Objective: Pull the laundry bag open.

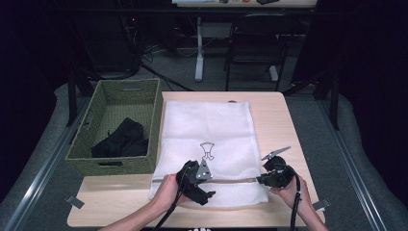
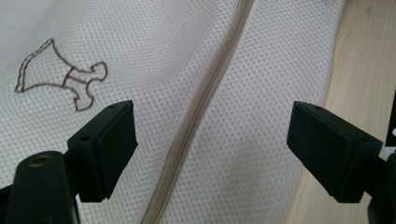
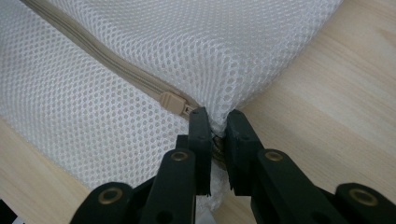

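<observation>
A dark room with a chair and desk legs lies behind a pale wooden worktop [image 1: 279, 120]. In the high view a white mesh laundry bag [image 1: 207, 134] lies flat on it, its zipper [image 1: 231, 181] running left to right along the near edge; a green woven basket [image 1: 120, 96] holding dark clothes [image 1: 122, 139] stands just left. The left gripper [image 1: 202, 185] hovers over the zipper's left part, the right gripper [image 1: 269, 179] sits at its right end.

In the left gripper view the jaws stand spread above the mesh, the zipper passing between them lengthwise.

In the right gripper view the right gripper [image 3: 215, 122] pinches the bag's corner fabric just beside the beige zipper slider [image 3: 173, 102]; the zipper stretches away from it towards the left gripper.
</observation>
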Tool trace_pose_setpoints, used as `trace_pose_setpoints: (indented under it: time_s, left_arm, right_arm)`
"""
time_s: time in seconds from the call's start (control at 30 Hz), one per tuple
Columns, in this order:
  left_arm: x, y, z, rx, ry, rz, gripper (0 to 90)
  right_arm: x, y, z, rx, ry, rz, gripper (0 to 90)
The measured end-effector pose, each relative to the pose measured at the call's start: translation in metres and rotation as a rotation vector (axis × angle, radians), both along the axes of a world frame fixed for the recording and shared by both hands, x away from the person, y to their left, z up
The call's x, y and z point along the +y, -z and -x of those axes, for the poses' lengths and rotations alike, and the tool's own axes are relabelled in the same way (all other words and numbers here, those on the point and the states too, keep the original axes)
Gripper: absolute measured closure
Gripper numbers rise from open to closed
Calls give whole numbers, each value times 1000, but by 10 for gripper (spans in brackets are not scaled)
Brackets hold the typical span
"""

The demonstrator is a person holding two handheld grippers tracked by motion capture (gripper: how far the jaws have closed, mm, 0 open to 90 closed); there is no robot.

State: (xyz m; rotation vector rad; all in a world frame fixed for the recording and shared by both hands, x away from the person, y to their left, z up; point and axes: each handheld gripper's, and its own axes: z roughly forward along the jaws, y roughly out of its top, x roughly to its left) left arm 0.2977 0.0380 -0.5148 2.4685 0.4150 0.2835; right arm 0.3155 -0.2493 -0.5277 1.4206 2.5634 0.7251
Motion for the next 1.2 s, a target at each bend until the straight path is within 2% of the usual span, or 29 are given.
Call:
trace_pose_setpoints:
  time_s: [0.03, 0.33, 0.47, 0.53, 0.63, 0.67, 0.73, 0.8, 0.93, 1.03, 1.13, 1.2]
  left_arm:
    - [-3, 0, 0, -1, 7, 3, 164]
    - [-33, -1, -1, -33, 76, 28, 225]
    - [-48, 1, -2, -45, 104, 26, 278]
    - [-54, 2, -1, -52, 113, 22, 342]
    - [-63, 3, -2, -59, 127, 30, 384]
    - [-68, 3, -2, -66, 140, 33, 404]
    - [-72, 4, -2, -69, 147, 35, 417]
    - [-76, 4, -2, -74, 148, 40, 475]
    - [-85, 5, -4, -78, 156, 43, 541]
    - [-87, 6, -6, -107, 143, 61, 594]
    - [-88, 9, -10, -91, 142, 49, 684]
    - [-88, 12, -12, -82, 138, 50, 709]
  right_arm:
    - [-1, -1, 1, -5, -14, 6, 825]
    - [0, -9, 5, -47, -8, -22, 826]
    - [0, -10, 6, -51, -7, -33, 827]
    - [-1, -11, 6, -64, -20, -39, 827]
    - [-1, -12, 7, -71, -20, -40, 827]
    - [-1, -14, 8, -79, -20, -56, 829]
    - [-1, -15, 8, -81, -22, -57, 829]
    - [-1, -17, 9, -92, -22, -63, 833]
    - [0, -22, 12, -107, -20, -112, 835]
    - [-1, -23, 12, -123, -34, -128, 837]
    - [0, -23, 12, -123, -39, -140, 839]
    - [1, -24, 13, -122, -35, -148, 840]
